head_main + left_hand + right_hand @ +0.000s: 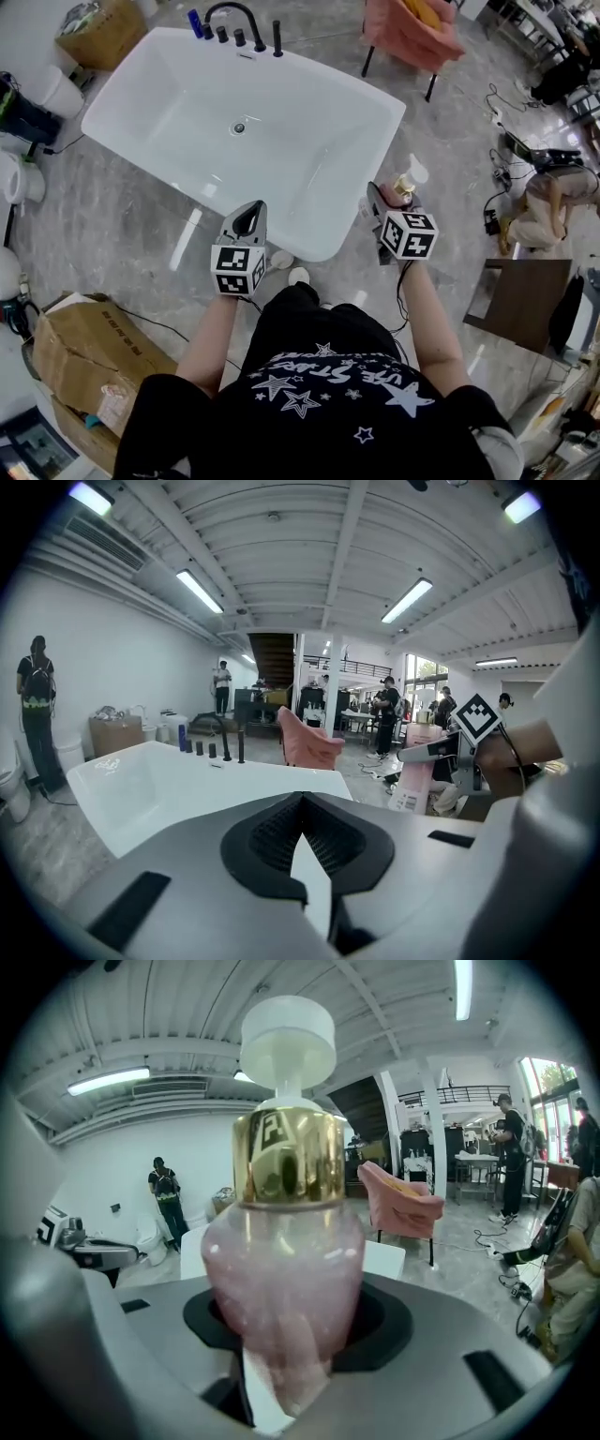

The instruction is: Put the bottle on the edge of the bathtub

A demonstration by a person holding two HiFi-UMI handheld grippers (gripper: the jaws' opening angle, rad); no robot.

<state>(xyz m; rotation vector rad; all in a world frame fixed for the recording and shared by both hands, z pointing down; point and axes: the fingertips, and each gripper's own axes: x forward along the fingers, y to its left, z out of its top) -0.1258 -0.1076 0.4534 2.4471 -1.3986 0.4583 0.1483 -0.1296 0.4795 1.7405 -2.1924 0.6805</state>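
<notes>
A pink glass bottle [281,1279] with a gold collar and a white pump top stands upright between the jaws of my right gripper [286,1340], which is shut on its body. In the head view the bottle [406,186] and right gripper [386,201] hover just off the right end of the white bathtub [319,248], near its front corner. My left gripper [248,217] is over the tub's near rim, its jaws shut with nothing in them. From the left gripper [302,803] the bathtub [141,780] spreads out ahead, and the bottle [419,785] shows at the right.
A black faucet [234,19] and small fittings line the tub's far rim. A pink chair [412,33] stands behind the tub. Cardboard boxes [84,366] lie at the lower left, a dark table [520,300] at the right, and cables on the grey floor. People stand far off.
</notes>
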